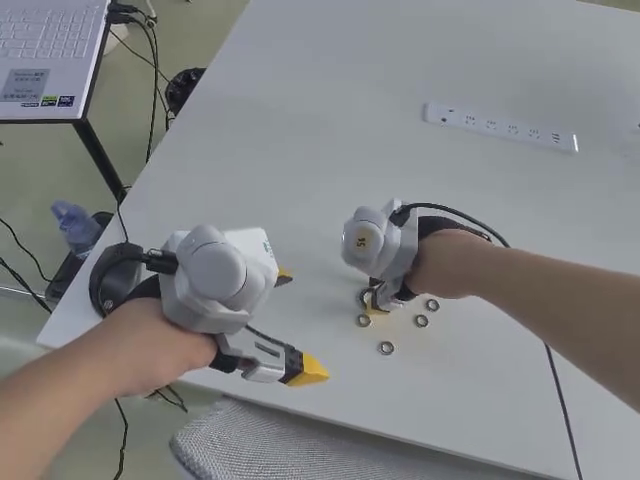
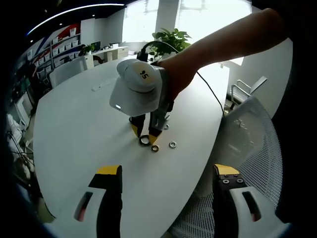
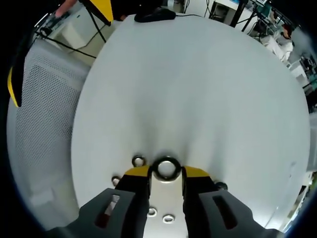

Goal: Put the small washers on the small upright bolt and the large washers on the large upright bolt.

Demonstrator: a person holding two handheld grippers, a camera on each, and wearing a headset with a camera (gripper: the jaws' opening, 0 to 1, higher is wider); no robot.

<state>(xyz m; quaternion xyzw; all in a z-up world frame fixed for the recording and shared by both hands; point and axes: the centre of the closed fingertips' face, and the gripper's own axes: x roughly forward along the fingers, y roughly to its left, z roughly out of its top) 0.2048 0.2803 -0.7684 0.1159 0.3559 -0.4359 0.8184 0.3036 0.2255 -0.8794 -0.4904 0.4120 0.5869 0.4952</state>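
1. Near the front edge of the white table (image 1: 300,120), the right claw (image 3: 166,172) points straight down onto the surface, with the hand wrapped around its body.
2. Its jaws are drawn in close on either side of a large washer (image 3: 166,160), which lies flat on the table between the yellow tips. They appear to be pinching its rim, though the right gripper view does not settle whether both tips actually touch it.
3. Small washers (image 1: 386,348) lie loose and flat on the table, scattered just around the right claw. Four can be counted in the head view, each apart from the others.
4. Left claw (image 2: 168,171): held above the table's near edge, well apart from the washers, jaws spread wide with nothing between them. It faces the right claw across bare table.
5. A white power strip (image 1: 500,128) lies on the far part of the table.
6. A mesh chair (image 1: 240,450) stands just below the table's near edge, and a laptop (image 1: 50,50) sits on a separate stand to the far left.
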